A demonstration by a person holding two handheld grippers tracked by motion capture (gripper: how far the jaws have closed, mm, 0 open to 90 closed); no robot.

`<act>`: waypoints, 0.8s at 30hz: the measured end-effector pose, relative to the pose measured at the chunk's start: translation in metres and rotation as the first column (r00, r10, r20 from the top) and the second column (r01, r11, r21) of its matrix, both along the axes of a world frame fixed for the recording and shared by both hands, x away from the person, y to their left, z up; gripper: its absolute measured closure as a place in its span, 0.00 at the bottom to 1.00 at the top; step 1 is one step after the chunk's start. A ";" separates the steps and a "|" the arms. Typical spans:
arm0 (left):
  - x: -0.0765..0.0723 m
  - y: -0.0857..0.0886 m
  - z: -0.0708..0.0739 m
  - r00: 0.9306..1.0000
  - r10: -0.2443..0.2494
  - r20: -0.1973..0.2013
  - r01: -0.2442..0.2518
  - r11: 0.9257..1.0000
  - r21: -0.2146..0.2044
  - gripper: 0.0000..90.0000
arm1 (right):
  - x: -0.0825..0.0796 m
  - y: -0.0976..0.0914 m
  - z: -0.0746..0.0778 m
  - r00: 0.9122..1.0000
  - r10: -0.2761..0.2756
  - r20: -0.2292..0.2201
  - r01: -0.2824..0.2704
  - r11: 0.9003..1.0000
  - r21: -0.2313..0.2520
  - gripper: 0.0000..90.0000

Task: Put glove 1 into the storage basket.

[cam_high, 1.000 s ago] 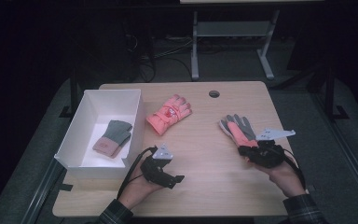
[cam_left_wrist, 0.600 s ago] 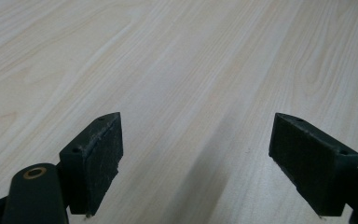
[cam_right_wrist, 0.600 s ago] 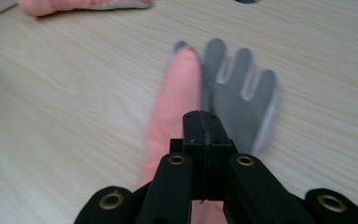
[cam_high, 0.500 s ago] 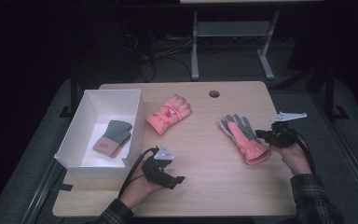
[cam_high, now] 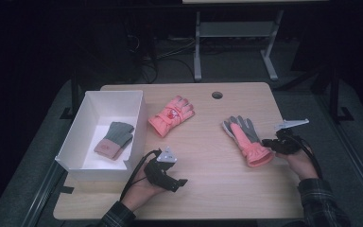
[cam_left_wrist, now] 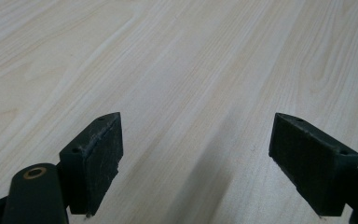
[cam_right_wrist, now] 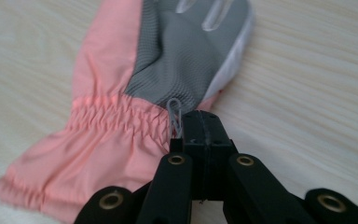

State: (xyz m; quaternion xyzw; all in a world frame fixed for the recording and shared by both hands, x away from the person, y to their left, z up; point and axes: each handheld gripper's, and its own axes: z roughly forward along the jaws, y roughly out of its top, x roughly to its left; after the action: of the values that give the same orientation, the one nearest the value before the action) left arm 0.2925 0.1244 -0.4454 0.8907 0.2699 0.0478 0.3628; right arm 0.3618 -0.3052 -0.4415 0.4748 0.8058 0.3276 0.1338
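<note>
A pink glove (cam_high: 246, 138) with a grey palm lies palm up on the right of the wooden table (cam_high: 208, 189). My right gripper (cam_high: 265, 142) is shut beside its cuff. In the right gripper view the closed jaw tips (cam_right_wrist: 204, 117) touch the edge of the glove (cam_right_wrist: 168, 60) by a small clear clip (cam_right_wrist: 174, 114); no fabric shows between the jaws. A second pink glove (cam_high: 170, 116) lies back up at the table's middle. My left gripper (cam_high: 178, 183) rests near the front edge, open, with bare wood between its jaws (cam_left_wrist: 196, 154).
A white box (cam_high: 108, 94) stands at the left of the table and holds a grey-green glove (cam_high: 115, 139) with a pink cuff. A cable hole (cam_high: 217, 95) sits at the far edge. A metal frame (cam_high: 236, 33) stands on the dark floor beyond.
My right gripper has moved off the glove's cuff to the right, then settled lower against the cuff's right edge. The glove and the left gripper have stayed put.
</note>
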 end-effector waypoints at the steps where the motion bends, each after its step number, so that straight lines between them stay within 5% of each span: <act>1: 0.000 0.001 0.001 1.000 -0.006 0.002 0.006 1.000 0.008 0.19 | -0.001 0.002 0.000 1.000 0.012 -0.003 -0.012 1.000 -0.006 1.00; 12: 0.001 0.001 0.002 1.000 -0.017 0.010 0.017 1.000 0.017 0.19 | -0.014 0.042 0.001 0.986 0.166 -0.015 -0.166 0.986 0.007 1.00; 20: 0.000 0.002 0.002 1.000 -0.014 0.005 0.014 1.000 0.017 0.19 | -0.015 0.070 0.002 0.971 0.240 -0.012 -0.240 0.971 0.018 1.00; 24: 0.001 0.003 0.003 1.000 -0.011 0.006 0.011 1.000 0.017 0.19 | -0.013 0.073 0.009 0.971 0.238 0.018 -0.238 0.971 0.037 1.00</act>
State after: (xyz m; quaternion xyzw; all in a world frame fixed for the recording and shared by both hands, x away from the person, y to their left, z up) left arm 0.2934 0.1275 -0.4427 0.8950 0.2634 0.0510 0.3563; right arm 0.3486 -0.2327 -0.4323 0.3751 0.8494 0.3601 0.0899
